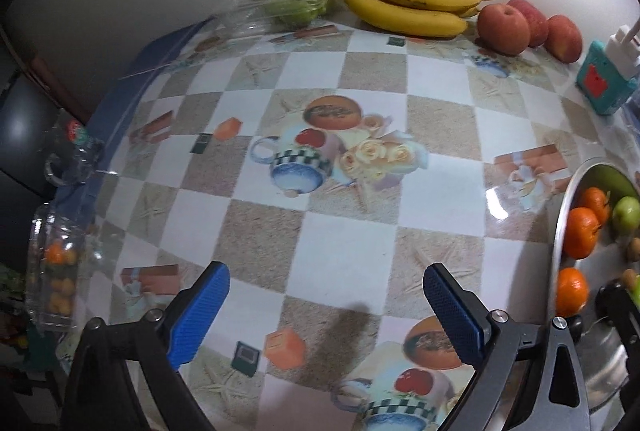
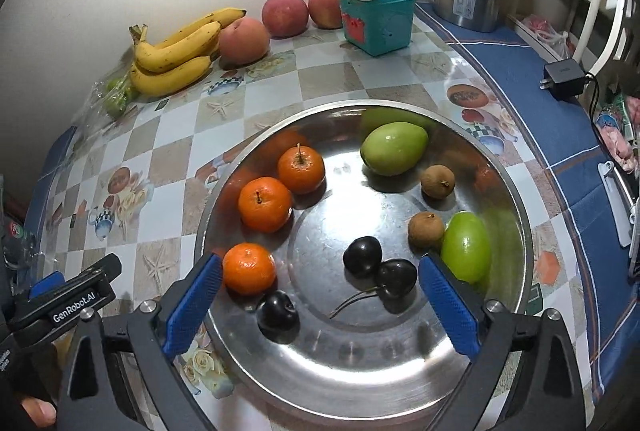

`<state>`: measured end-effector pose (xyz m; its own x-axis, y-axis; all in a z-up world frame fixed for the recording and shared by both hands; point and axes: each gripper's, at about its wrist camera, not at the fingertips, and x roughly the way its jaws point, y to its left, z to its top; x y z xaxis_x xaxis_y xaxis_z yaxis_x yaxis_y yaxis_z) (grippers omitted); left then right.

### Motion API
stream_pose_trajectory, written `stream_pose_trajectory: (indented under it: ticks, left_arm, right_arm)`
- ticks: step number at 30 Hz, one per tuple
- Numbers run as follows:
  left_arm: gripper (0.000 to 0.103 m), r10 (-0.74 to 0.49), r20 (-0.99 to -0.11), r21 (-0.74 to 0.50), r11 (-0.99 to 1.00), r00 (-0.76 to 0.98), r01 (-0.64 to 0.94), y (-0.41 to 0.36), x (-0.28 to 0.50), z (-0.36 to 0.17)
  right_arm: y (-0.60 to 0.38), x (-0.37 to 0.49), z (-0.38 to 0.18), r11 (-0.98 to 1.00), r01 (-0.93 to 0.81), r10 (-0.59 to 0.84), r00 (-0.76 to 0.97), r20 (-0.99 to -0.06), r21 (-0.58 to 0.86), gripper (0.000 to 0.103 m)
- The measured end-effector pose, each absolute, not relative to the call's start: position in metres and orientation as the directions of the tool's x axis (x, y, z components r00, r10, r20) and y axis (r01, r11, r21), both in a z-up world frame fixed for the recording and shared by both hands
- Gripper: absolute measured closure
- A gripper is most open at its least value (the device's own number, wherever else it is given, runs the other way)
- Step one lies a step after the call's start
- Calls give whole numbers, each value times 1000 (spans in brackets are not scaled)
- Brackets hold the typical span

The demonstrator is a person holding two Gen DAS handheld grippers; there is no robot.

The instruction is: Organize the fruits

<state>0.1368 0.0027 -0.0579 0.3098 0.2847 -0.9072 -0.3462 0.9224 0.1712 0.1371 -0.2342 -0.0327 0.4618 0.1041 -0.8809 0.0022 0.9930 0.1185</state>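
The steel tray [image 2: 516,215] already holds 3 oranges [image 2: 265,204], cherries and green fruit, while bananas [image 2: 176,51] and apples [image 2: 285,15] wait beyond it on the tabletop [image 1: 320,231]; both the left claw [image 1: 326,305] and right claw [image 2: 320,297] gape wide, empty.

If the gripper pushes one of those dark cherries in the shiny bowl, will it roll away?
Probably. The cherry is round and glossy, and the steel bowl looks smooth, so it would likely skid or roll. The two joined cherries share stems, so they may drag each other. They look soft, so squeeze gently.
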Motion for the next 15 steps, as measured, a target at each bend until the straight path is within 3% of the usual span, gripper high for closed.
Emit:
stream_pose_trajectory:
  ticks: [9, 15]
  left_arm:
    - [4, 371, -885, 273, 903, 282, -333, 4, 113, -47]
    - [4, 315, -895, 204, 919, 316, -337, 12, 86, -29]
  right_arm:
    - [-226, 120, -30, 994, -18, 106, 460, -882, 110, 5]
    - [-225, 100, -28, 993, -22, 112, 452, -885, 115, 5]
